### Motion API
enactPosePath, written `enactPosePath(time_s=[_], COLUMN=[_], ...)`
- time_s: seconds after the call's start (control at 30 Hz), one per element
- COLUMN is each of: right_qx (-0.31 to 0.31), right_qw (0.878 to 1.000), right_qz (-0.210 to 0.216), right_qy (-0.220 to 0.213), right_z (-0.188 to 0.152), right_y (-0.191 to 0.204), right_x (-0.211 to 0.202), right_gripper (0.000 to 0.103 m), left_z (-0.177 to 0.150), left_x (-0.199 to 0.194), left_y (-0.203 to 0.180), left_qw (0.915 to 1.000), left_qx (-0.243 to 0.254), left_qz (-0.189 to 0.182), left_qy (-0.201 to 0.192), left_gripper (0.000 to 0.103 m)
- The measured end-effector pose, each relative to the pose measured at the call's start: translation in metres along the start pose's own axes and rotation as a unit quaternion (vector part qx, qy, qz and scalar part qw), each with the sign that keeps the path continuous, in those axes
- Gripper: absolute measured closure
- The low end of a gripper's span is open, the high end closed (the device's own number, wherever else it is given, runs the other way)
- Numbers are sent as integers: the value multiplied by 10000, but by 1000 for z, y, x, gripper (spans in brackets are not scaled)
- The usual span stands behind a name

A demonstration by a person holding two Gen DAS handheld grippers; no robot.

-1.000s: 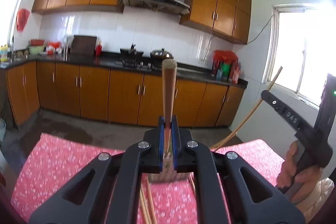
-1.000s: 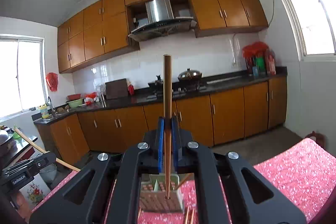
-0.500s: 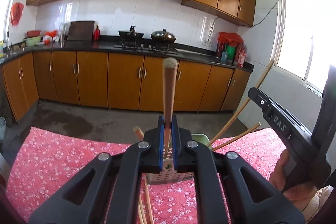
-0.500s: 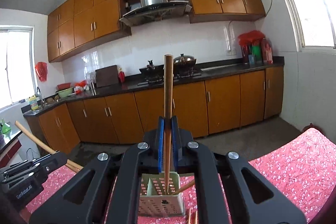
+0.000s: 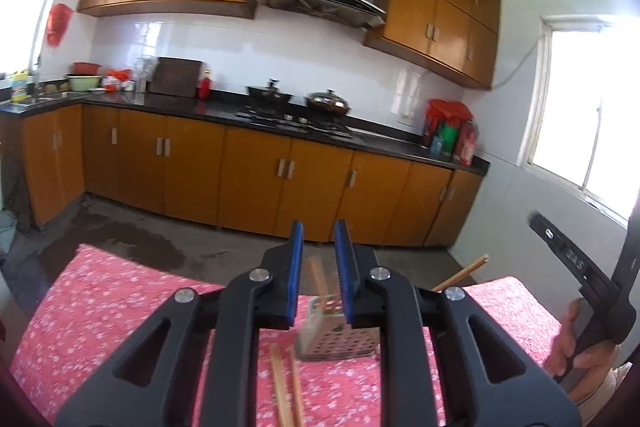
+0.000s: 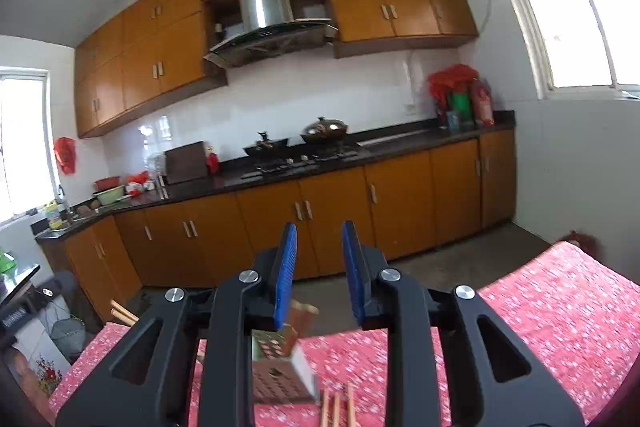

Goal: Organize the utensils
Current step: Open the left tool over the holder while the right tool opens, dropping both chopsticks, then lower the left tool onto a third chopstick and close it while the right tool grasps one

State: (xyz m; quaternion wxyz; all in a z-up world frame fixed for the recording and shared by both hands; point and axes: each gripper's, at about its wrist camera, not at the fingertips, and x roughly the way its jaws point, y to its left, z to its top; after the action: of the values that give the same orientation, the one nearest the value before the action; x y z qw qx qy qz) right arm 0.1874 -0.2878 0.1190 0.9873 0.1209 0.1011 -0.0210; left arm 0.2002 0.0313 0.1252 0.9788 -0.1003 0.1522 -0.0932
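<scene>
A perforated utensil holder stands on the red flowered tablecloth, just beyond my left gripper, which is open and empty. Wooden chopsticks stand in the holder; one leans out to the right. Loose chopsticks lie on the cloth in front of it. In the right wrist view the holder sits below my right gripper, open and empty, with a chopstick top between its jaws and loose chopsticks in front.
The other handheld gripper and hand are at the right edge of the left view. Beyond the table are a wet floor, brown kitchen cabinets and a stove with pots. Windows are on both sides.
Both grippers have opened and let go of their chopsticks, which now stand in the holder. Both grippers have lifted and tilted; the picture is motion-blurred.
</scene>
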Motion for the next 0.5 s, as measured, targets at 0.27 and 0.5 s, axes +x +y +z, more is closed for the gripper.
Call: enactPosePath(time_s=[0.27,0.5], right_qx=[-235,-452], right_qw=[9732,9417], right_qz=[-128,478], right_qy=[2285,3299], right_z=[-117,-200], right_y=[-47,-27], right_x=[37,34], right_gripper=[79,79], left_z=[-83,-164], left_x=[16,30], left_y=[62,72], left_qw=[9893,9731], left_qx=[-178,-350], left_qz=[727,458], left_qy=[1254,2231], left_gripper=[83,83])
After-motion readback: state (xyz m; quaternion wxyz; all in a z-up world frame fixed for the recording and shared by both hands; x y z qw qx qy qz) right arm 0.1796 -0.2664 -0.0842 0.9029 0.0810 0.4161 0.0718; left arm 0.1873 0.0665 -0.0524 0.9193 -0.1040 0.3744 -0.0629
